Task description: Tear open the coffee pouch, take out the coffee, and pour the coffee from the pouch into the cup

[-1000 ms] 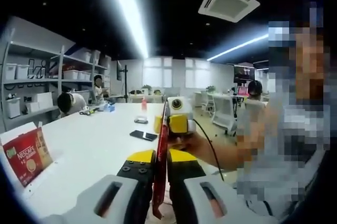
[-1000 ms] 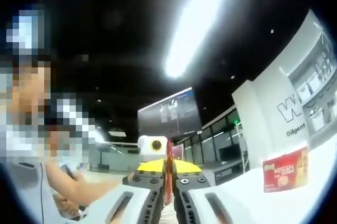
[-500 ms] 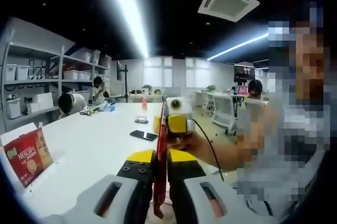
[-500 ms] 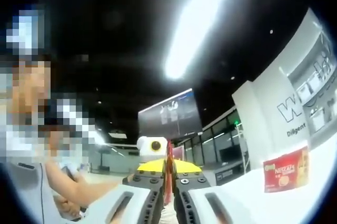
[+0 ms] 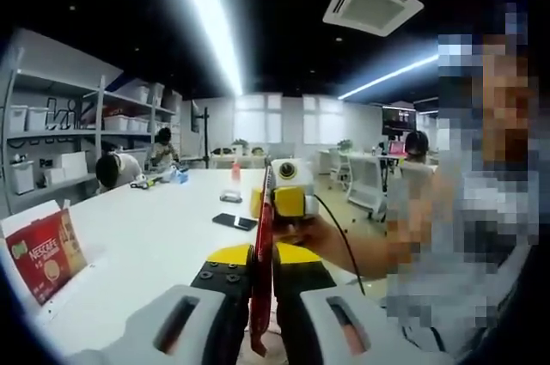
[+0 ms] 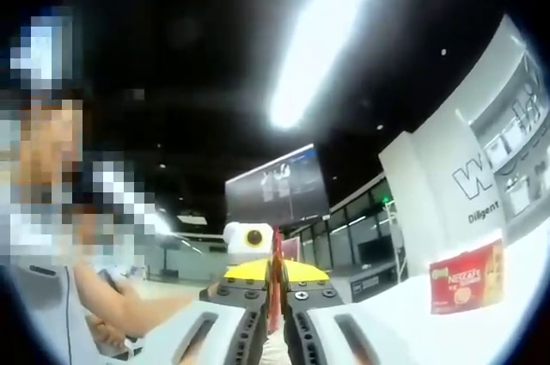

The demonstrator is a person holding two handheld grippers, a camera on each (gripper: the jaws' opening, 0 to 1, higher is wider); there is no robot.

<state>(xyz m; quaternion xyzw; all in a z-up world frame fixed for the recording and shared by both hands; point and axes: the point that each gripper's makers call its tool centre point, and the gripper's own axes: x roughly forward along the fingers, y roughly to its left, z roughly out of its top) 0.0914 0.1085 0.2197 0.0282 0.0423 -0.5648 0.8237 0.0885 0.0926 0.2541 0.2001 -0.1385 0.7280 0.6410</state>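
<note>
Thin red coffee pouch, edge-on, pinched between left gripper and right gripper, both clenched on it; light, flexible, likely slippery; best gripped beside the tear line.

Both tongs raised, facing each other

Left tongs and right tongs each have jaws closed tight; the person's hand grips the right one.
</note>
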